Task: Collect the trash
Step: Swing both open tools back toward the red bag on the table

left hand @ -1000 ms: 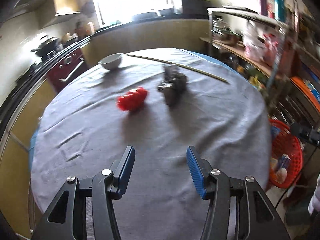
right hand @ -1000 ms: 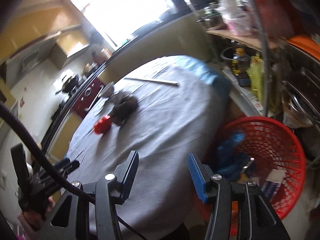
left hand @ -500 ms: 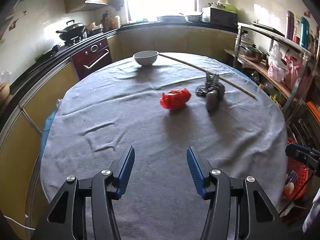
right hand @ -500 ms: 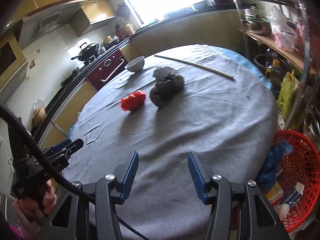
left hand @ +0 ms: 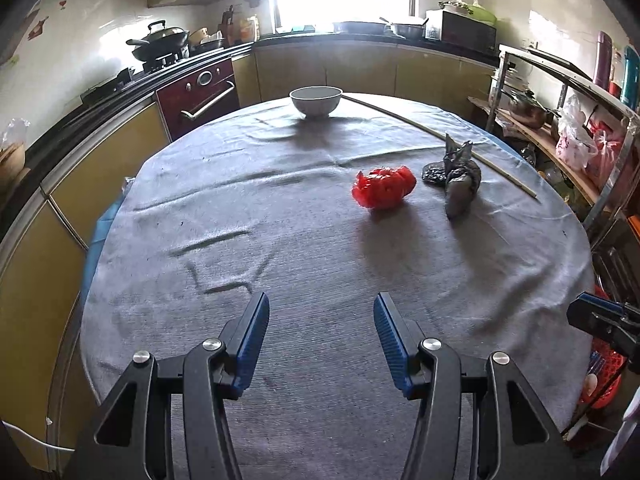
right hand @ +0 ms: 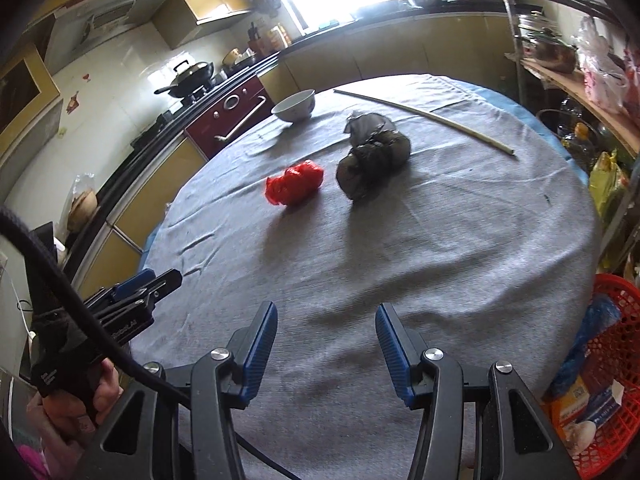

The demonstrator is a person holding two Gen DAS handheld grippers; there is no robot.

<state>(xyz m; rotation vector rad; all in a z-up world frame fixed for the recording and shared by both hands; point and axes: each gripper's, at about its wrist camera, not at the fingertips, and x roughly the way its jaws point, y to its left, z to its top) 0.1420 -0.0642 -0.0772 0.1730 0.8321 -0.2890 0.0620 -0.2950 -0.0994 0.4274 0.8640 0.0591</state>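
Observation:
A crumpled red plastic bag [left hand: 383, 186] [right hand: 296, 182] and a knotted dark grey plastic bag [left hand: 457, 178] [right hand: 372, 156] lie side by side on the round table's grey cloth [left hand: 280, 240] [right hand: 440, 240]. My left gripper [left hand: 321, 322] is open and empty over the near part of the table, well short of both bags. My right gripper [right hand: 326, 334] is open and empty near the table's front edge; it also shows at the right edge of the left wrist view [left hand: 600, 316]. A red trash basket [right hand: 612, 364] [left hand: 604, 372] with several scraps stands beside the table on the right.
A white bowl [left hand: 316, 100] [right hand: 294, 106] and a long thin stick [left hand: 436, 136] [right hand: 424, 118] lie at the table's far side. A metal shelf rack [left hand: 568, 112] with pots and bags stands right. Counters and a stove [left hand: 168, 48] run behind.
Both grippers swung to face the table: the right one turned left away from the red basket, the left view shifted so the bags now sit further right. Both stayed open.

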